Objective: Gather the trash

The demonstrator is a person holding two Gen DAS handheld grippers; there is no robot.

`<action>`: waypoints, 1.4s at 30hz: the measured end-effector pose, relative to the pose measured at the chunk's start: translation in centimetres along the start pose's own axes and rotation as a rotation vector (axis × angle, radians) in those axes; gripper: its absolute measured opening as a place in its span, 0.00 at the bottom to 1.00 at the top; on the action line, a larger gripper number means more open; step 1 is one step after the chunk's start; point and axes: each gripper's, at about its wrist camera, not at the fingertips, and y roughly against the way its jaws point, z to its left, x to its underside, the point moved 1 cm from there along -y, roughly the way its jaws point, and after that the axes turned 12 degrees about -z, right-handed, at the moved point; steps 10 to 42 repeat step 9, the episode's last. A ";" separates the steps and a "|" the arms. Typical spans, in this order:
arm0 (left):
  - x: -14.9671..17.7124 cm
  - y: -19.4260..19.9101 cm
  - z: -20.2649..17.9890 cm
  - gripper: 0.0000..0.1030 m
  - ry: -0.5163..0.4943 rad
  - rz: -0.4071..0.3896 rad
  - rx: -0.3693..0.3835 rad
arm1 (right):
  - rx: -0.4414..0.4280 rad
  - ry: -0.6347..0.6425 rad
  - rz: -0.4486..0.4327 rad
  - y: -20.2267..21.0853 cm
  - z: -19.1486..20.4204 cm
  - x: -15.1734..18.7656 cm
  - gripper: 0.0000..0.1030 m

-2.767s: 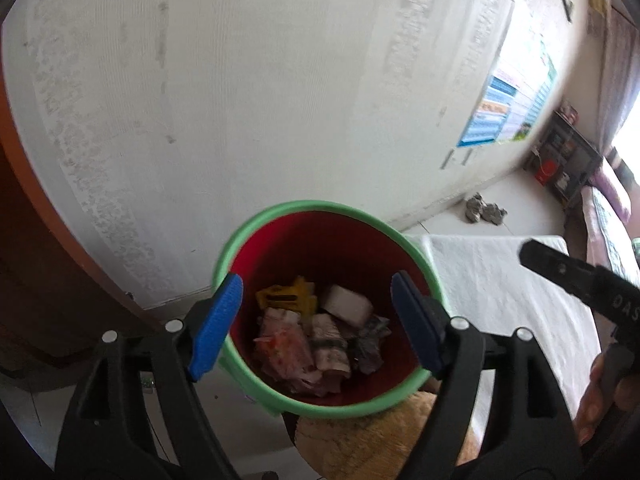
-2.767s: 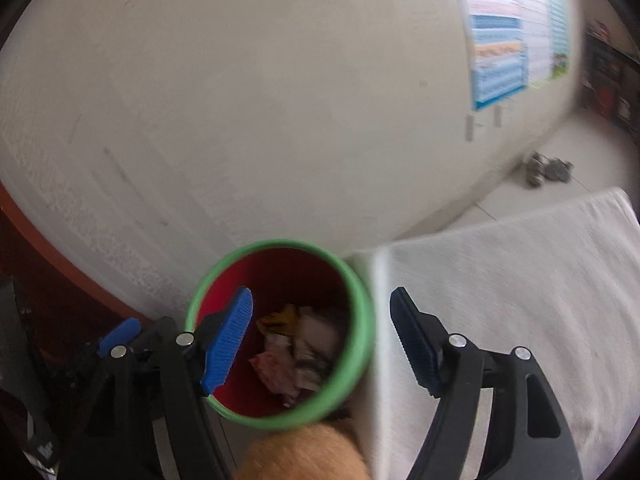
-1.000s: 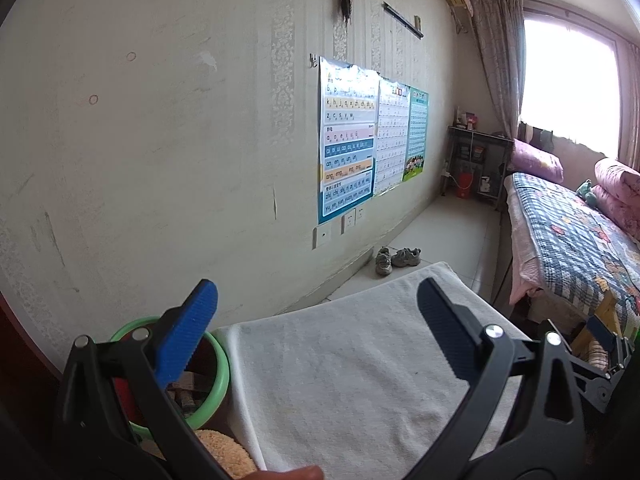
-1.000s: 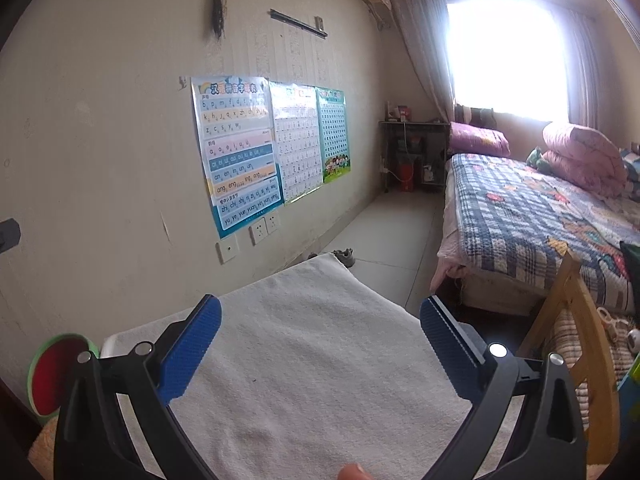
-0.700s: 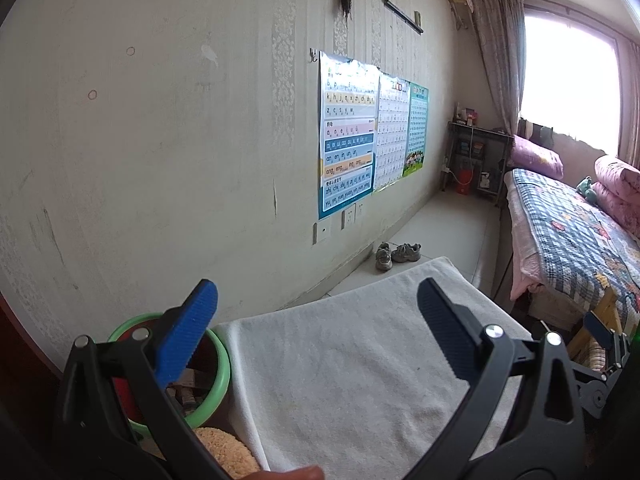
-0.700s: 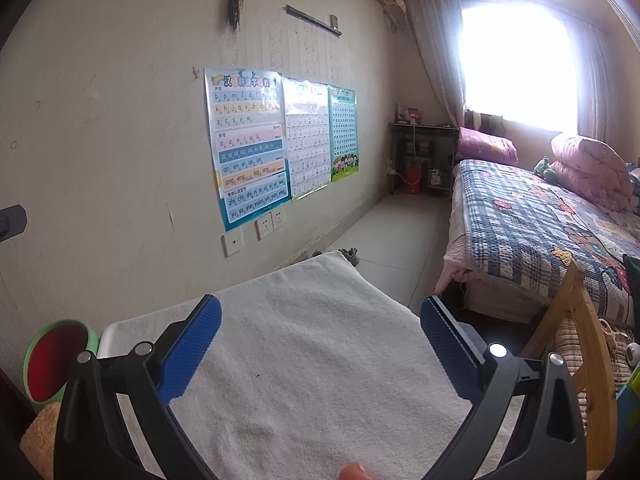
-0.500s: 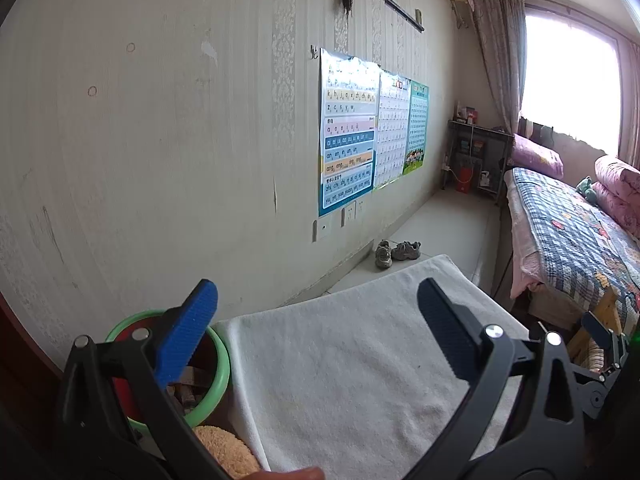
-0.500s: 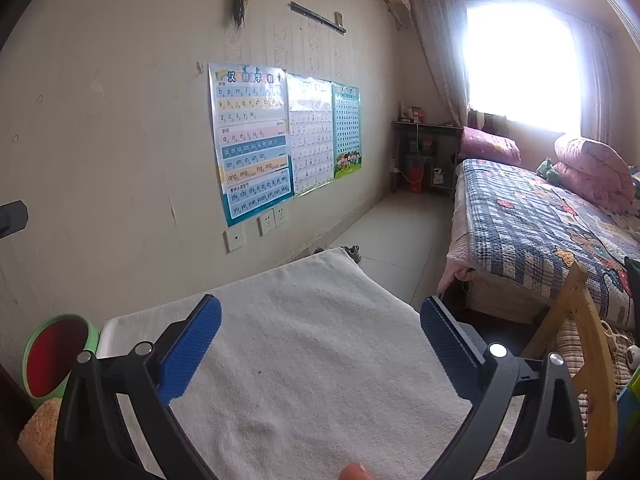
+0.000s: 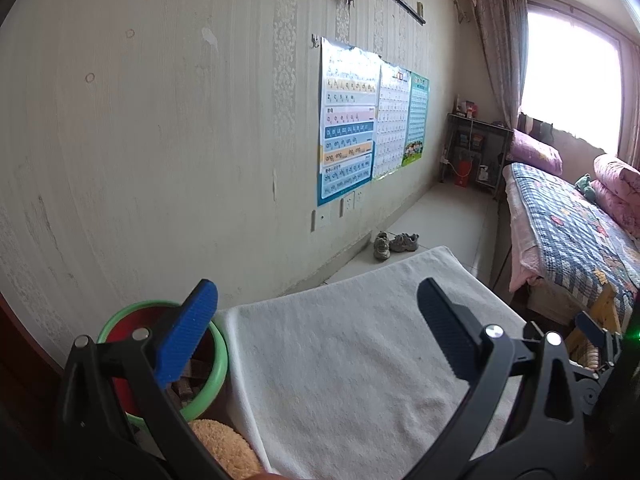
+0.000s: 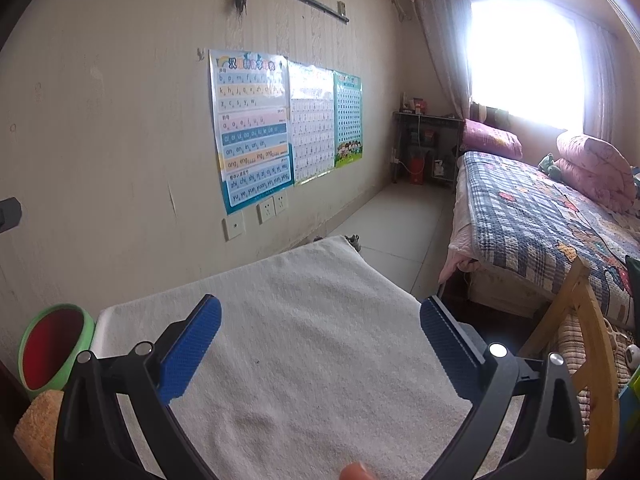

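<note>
Hovering over a bare white towel (image 10: 304,344), left gripper (image 9: 316,332) and right gripper (image 10: 320,344) both gape wide, holding nothing. Trash (image 9: 192,376) sits in the green-rimmed bin (image 9: 216,360) beside the towel's left edge. Collection looks finished; no litter visible.

Home bedroom. Bed (image 10: 552,216) with a patchwork quilt sat at right under a curtained window (image 10: 524,64); pink pillows (image 10: 592,168) upper right. Learning charts (image 10: 252,128) hung mid-wall, shoes (image 9: 394,242) lay on the floor.
</note>
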 end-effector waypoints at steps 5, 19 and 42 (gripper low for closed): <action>1.5 -1.3 -0.1 0.95 -0.014 0.063 0.018 | 0.021 -0.021 0.090 -2.0 -0.4 1.7 0.93; 3.0 -2.5 0.0 0.95 -0.016 0.132 0.015 | 0.053 -0.112 0.191 -4.3 -1.9 3.5 0.93; 3.0 -2.5 0.0 0.95 -0.016 0.132 0.015 | 0.053 -0.112 0.191 -4.3 -1.9 3.5 0.93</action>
